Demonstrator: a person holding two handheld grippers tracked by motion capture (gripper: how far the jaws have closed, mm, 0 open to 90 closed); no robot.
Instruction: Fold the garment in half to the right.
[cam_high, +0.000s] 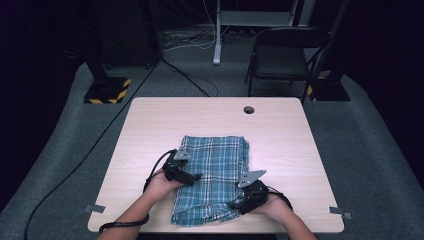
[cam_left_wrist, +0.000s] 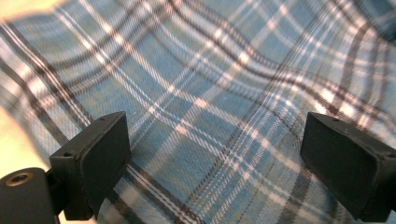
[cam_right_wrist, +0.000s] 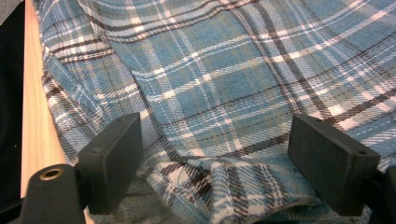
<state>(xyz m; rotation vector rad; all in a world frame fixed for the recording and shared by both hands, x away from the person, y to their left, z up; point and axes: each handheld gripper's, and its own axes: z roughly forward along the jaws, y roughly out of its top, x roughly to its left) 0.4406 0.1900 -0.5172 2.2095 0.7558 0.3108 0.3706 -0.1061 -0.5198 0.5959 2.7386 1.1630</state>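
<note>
High view | plaid cloth (cam_high: 212, 175) between left gripper (cam_high: 192, 176), right gripper (cam_high: 235, 204) | both spread wide, gripping nothing

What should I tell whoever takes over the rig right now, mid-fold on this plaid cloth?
Left tongs: open, jaws spread over the blue plaid cotton cloth at its left edge, nothing pinched.
Right tongs: open, at the cloth's near right part, a rumpled fold between the jaws, not clamped.
Cloth: lies roughly folded in the middle of the pale wooden table, near edge bunched and uneven.
Done: rough fold.
Left: probably grip the near edge and flatten or fold again.
</note>
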